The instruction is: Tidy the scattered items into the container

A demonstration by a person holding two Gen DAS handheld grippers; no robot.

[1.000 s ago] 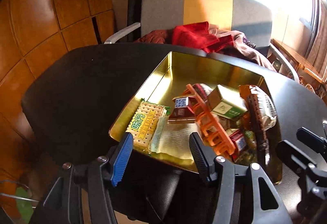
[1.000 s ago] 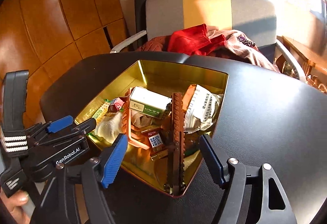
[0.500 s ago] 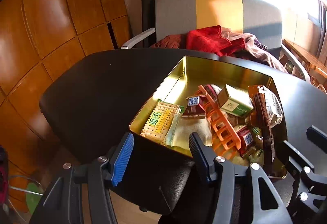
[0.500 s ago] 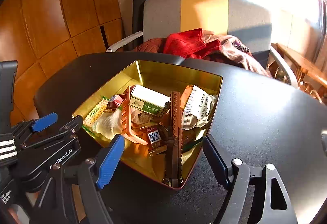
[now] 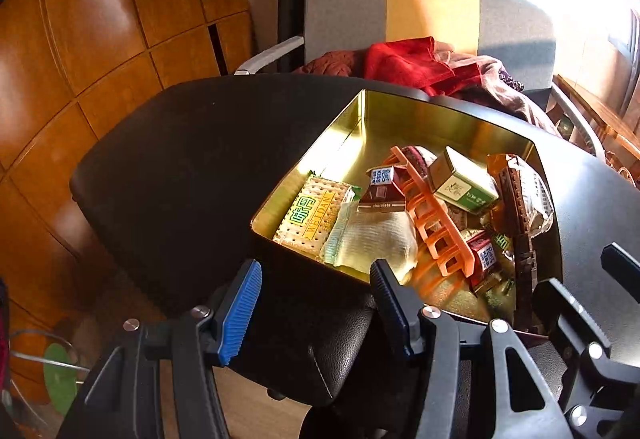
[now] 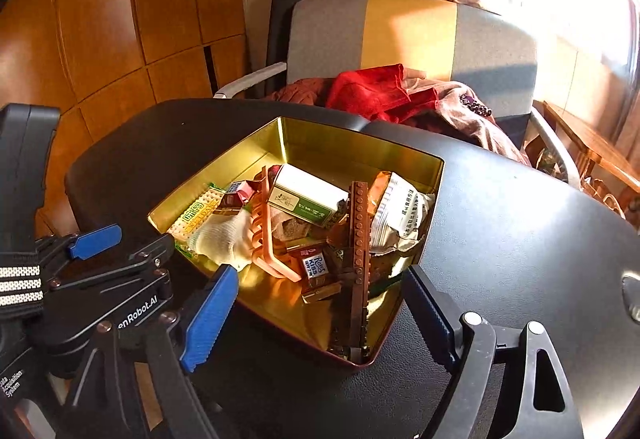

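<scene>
A gold tin box point(image 5: 360, 119) point(image 6: 352, 143) stands on the black table. It holds a cracker pack point(image 5: 310, 213), a white cloth point(image 5: 376, 239), an orange rack point(image 5: 432, 215), chocolate packs point(image 5: 382, 189), a green-white box point(image 6: 306, 201), a long brown brick strip point(image 6: 358, 239) and a white snack bag point(image 6: 404, 215). My left gripper point(image 5: 316, 307) is open and empty, just short of the tin's near wall. My right gripper point(image 6: 320, 323) is open and empty at the tin's near corner. The left gripper also shows in the right wrist view point(image 6: 116, 243).
A grey and yellow armchair point(image 6: 412, 39) with red and brown clothes point(image 6: 384, 95) stands behind the table. Wood panelling point(image 5: 100, 19) covers the left wall. The black table point(image 6: 520, 239) stretches to the right of the tin. Its near edge point(image 5: 280, 371) drops to the floor.
Both grippers have drawn back and up from the tin, so it sits farther off in both views. Both stay open and empty. The items in the tin have not moved.
</scene>
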